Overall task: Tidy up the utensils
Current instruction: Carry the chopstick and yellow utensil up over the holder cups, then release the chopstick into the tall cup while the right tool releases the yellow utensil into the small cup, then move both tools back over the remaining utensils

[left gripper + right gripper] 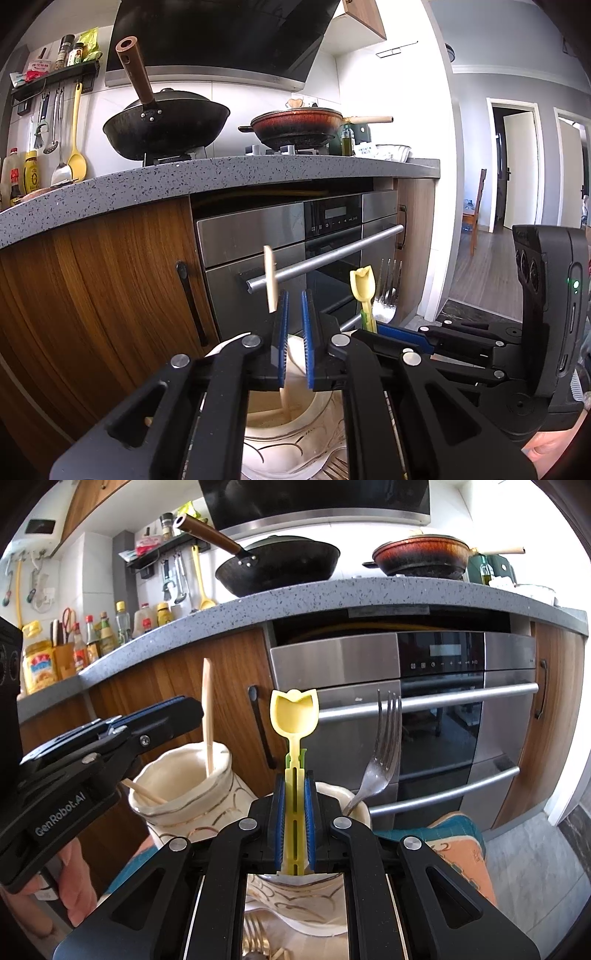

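Left wrist view: left gripper (294, 314) is sitting with blue pads nearly together, nothing between them, directly over the cream vase (291, 417); a wooden stick (270, 279) is rising just left of the pads. Right wrist view: right gripper (294, 812) is clamping the yellow tulip spoon (294, 716) by its stem, upright, above a second vase (332, 890) right of the cream vase; a fork (380, 753) is standing in that second vase.

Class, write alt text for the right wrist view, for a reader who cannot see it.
The right gripper is shut on a yellow tulip-shaped spoon standing over a cream vase that holds a fork. The left gripper hangs by a second vase of wooden sticks, before an oven.
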